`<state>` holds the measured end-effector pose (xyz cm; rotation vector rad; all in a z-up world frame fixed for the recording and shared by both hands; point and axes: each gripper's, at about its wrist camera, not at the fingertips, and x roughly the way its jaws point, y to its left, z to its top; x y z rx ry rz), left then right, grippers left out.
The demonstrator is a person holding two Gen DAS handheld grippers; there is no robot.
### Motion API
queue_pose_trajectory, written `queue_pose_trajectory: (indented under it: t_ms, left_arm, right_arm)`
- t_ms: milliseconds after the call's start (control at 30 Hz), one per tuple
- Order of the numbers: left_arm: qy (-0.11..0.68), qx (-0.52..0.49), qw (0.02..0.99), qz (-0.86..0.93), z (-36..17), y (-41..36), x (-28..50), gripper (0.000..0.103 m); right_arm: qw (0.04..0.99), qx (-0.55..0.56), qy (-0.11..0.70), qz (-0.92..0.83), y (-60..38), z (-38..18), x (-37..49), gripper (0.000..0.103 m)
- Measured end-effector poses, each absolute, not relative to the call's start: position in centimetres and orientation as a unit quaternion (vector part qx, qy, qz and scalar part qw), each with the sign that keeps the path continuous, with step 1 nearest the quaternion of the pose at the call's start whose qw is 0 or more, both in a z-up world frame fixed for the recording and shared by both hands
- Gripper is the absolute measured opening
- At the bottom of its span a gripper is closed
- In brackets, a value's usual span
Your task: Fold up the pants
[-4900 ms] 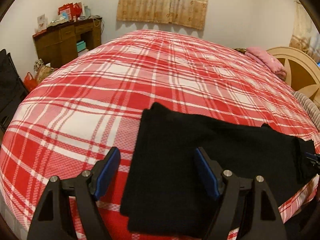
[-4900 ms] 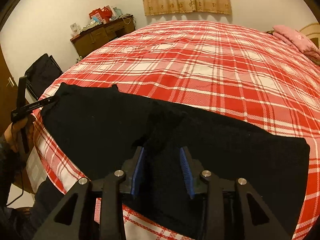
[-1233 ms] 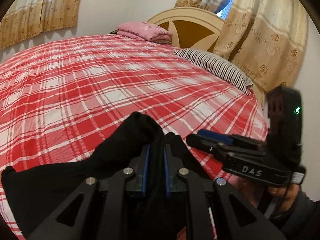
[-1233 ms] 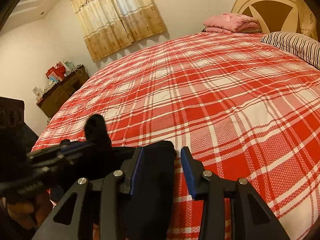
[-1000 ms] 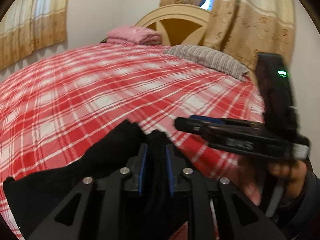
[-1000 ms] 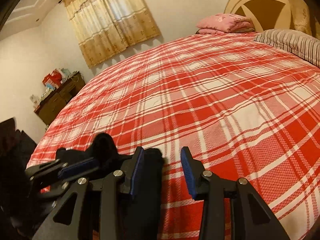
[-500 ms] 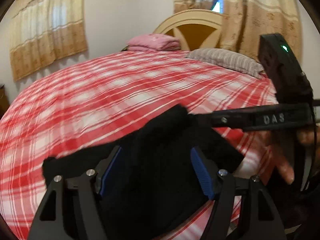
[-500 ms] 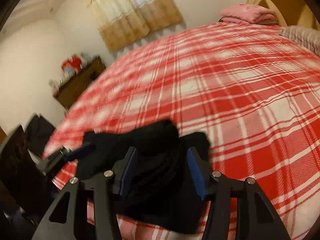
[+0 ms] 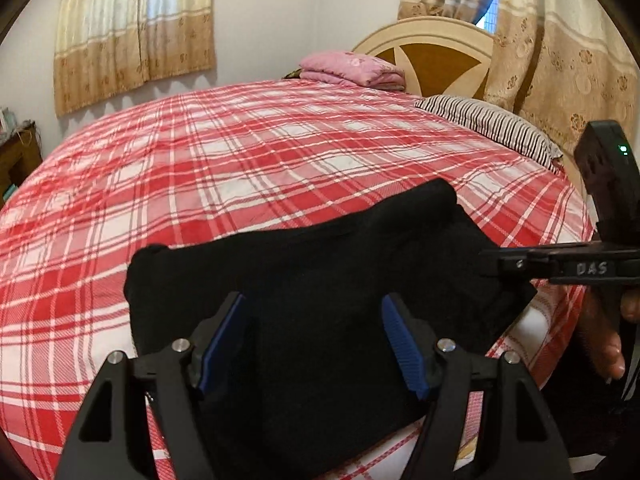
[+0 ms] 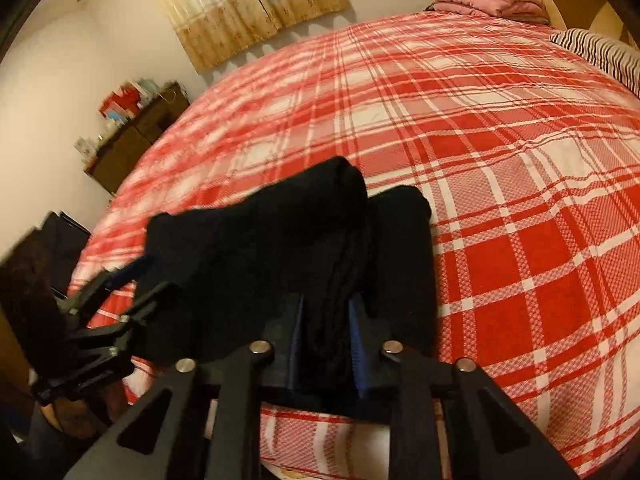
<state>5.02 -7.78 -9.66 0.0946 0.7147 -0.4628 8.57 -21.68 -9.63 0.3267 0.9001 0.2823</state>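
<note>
So the black pants [image 9: 320, 276] are bunched into a short thick bundle at the near edge of the plaid bed [image 9: 248, 160], so most of the folding looks done. The left gripper [image 9: 316, 340] is spread wide with nothing held. The right gripper [image 10: 326, 324] is clamped on a ridge of pants. Probably only laying it flat and neatening is left.

a big bed [image 9: 240, 168] with a red and white checked cover holds the black pants [image 9: 320, 280] near its front edge. a folded pink blanket [image 9: 352, 70] and a striped pillow [image 9: 488, 124] lie by the headboard.
</note>
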Motion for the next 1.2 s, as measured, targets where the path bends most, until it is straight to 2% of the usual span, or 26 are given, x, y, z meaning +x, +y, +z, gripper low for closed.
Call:
queue_pose_trajectory:
  t_ms: [200,333,467,567,700,800,900,1067,1200]
  left_arm:
    - [0.345,0.046,0.91,-0.224,-9.5,-7.7,4.9,0.072]
    - [0.351,0.046,0.909,-0.222,-10.0,-7.6,5.0,0.074]
    - [0.364,0.048,0.904,-0.22,-11.0,-7.5,5.4,0.074]
    - [0.366,0.048,0.904,-0.217,-11.2,-7.3,5.4,0.074]
    - [0.367,0.044,0.904,-0.215,-11.3,-7.0,5.4,0.074]
    - [0.367,0.046,0.904,-0.213,-11.3,-7.1,5.4,0.074]
    - [0.366,0.046,0.905,-0.213,-11.4,-6.9,5.4,0.074]
    - [0.367,0.044,0.905,-0.209,-11.7,-6.0,5.5,0.075]
    - [0.367,0.026,0.907,-0.204,-11.8,-4.7,5.6,0.075]
  right_arm:
    - [0.898,0.145,0.398,0.119,-22.5,-7.1,7.9,0.018]
    - [0.88,0.141,0.44,0.111,-23.2,-9.4,8.8,0.018]
    - [0.868,0.166,0.454,0.111,-24.2,-11.3,9.0,0.025]
    - [0.879,0.156,0.439,0.099,-24.6,-9.7,8.7,0.036]
    - [0.911,0.14,0.378,0.091,-24.3,-6.0,8.4,0.037]
    - [0.911,0.127,0.364,0.144,-22.2,-4.6,9.7,0.045]
    - [0.893,0.14,0.386,0.186,-20.9,-5.8,12.0,0.046]
    - [0.873,0.159,0.436,0.147,-22.3,-10.0,14.5,0.046]
    - [0.882,0.158,0.423,0.137,-23.4,-9.0,12.2,0.046]
